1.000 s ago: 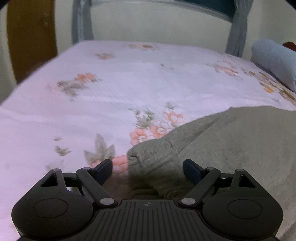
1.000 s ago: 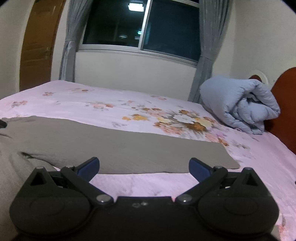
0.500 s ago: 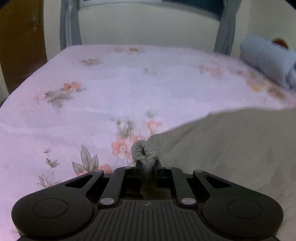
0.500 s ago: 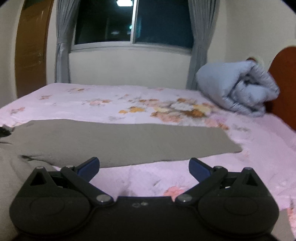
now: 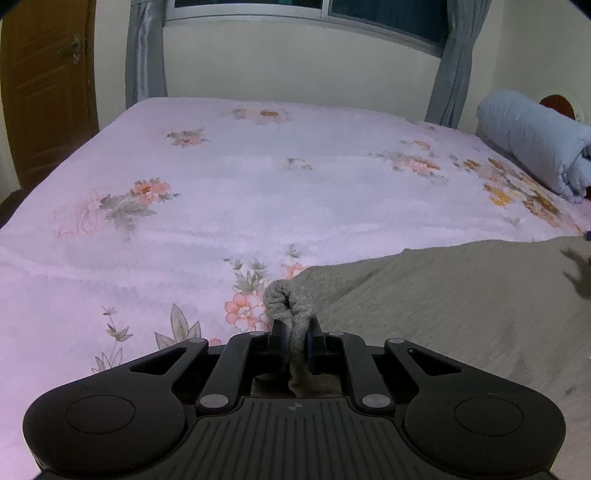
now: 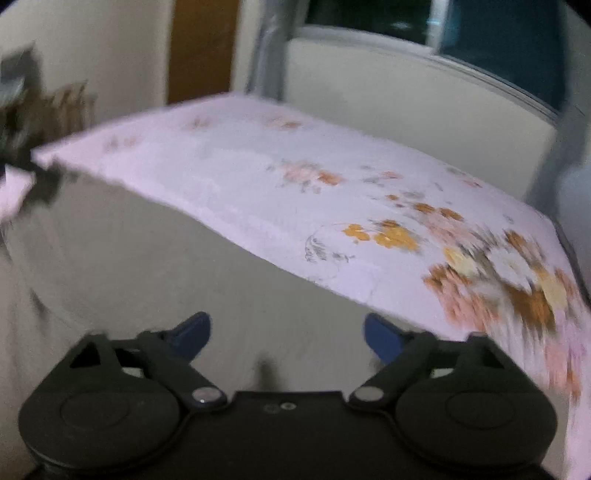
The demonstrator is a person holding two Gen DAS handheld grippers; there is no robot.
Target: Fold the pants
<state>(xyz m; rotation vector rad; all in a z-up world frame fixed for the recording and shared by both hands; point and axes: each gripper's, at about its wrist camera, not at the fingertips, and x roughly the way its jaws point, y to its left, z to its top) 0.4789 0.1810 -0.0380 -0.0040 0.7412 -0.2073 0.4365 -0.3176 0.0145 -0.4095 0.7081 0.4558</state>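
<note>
One floral bedsheet (image 5: 229,192) is seen spread beyond both sets of jaws. Grey-green pants (image 5: 461,295) are laid across it, right of the left gripper (image 5: 294,345), whose jaws are clamped on a bunched corner. The right gripper (image 6: 286,334) is held over the cloth, jaws apart, lately closing, nothing pressed between them.

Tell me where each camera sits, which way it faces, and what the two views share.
Left wrist: on the left gripper, looking forward and down across the bed toward the window wall; the gripper is shut on a bunched corner of the grey pants.
Right wrist: on the right gripper, blurred, tilted, facing the same wall; its jaws are open over the pants and have just been closing, gripping nothing.
Shared: pants, floral bed, window, door.
</note>
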